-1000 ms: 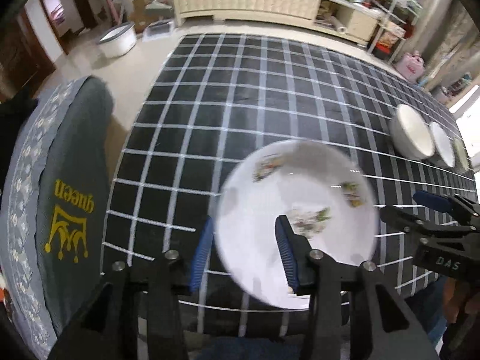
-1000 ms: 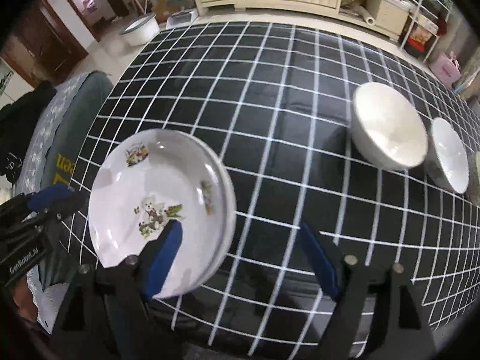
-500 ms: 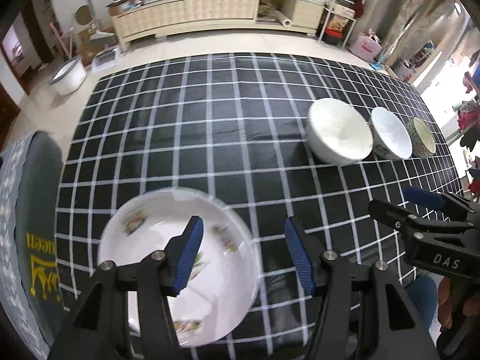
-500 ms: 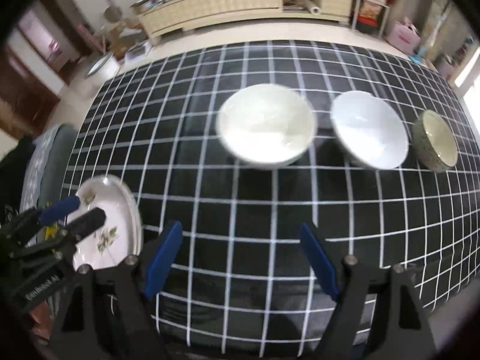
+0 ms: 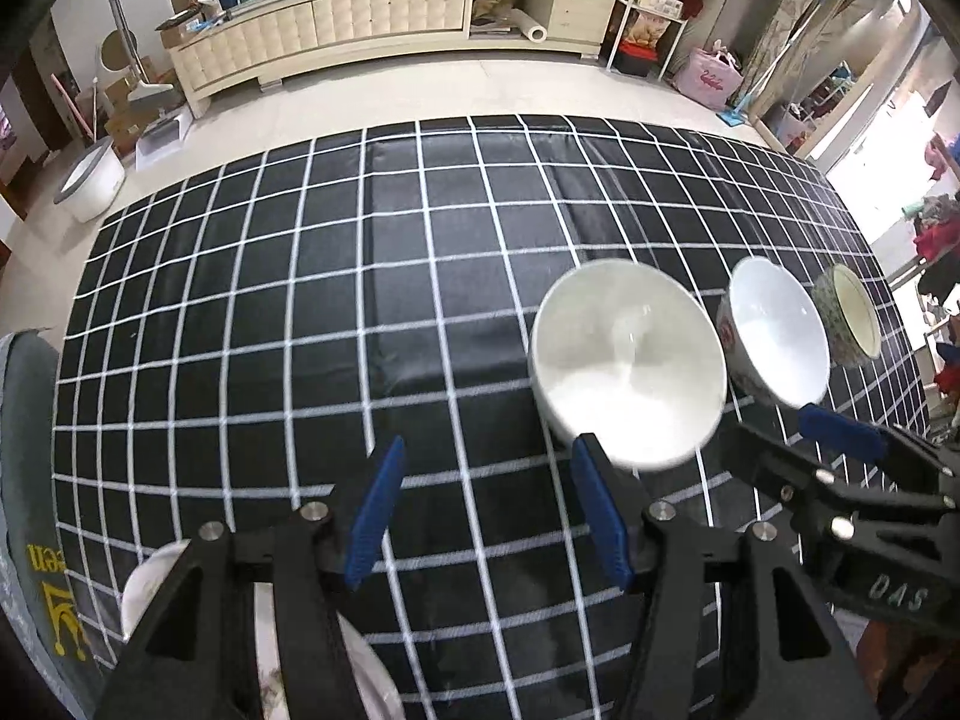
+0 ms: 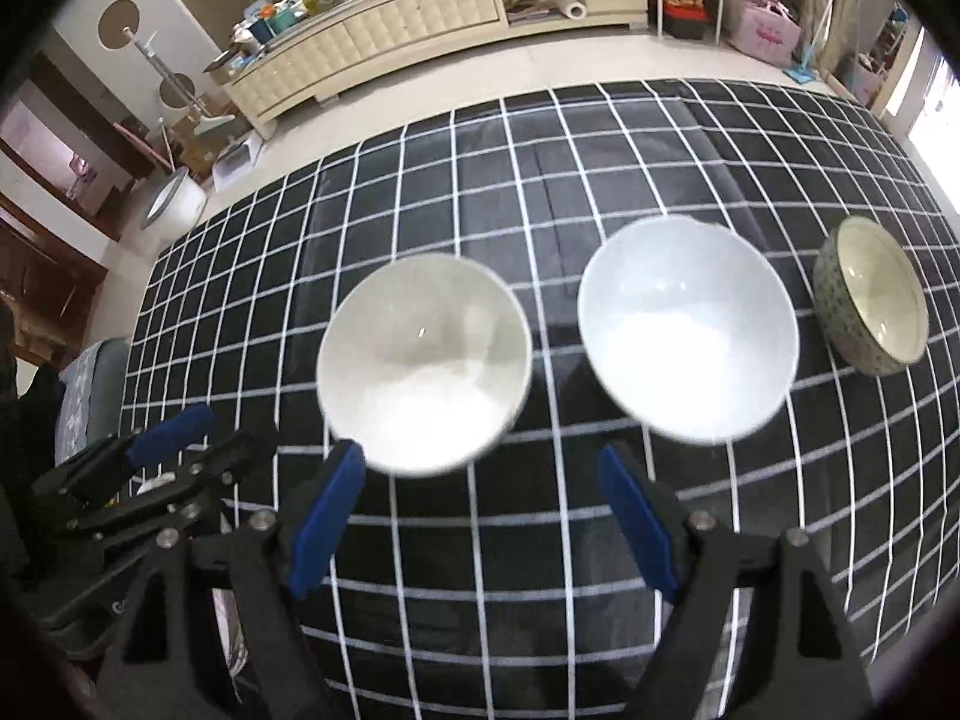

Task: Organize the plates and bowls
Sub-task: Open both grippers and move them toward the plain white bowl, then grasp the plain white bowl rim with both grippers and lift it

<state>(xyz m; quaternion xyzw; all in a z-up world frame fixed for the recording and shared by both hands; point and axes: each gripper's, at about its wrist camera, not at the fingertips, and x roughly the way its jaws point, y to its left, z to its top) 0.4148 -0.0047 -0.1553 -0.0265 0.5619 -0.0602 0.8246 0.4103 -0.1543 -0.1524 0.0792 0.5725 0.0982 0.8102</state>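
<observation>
Bright daylight w/ strong source at the right: window (image 5: 864,180) blown out in left wrist view. Glare washes out insides of the big white bowl (image 6: 423,363) and the second white bowl (image 6: 687,330); their rims look soft, slightly blurred. Soft shadows fall left of the bowls on the checked cloth (image 6: 540,180). Heavy fisheye bending, grid lines curve, dark vignette at corners.

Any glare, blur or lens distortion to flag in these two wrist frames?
Left wrist: strong fisheye bends the grid tablecloth; daylight blows out the right edge; large white bowl slightly soft. Right wrist: same bending; both white bowls glare-washed, rims soft.
</observation>
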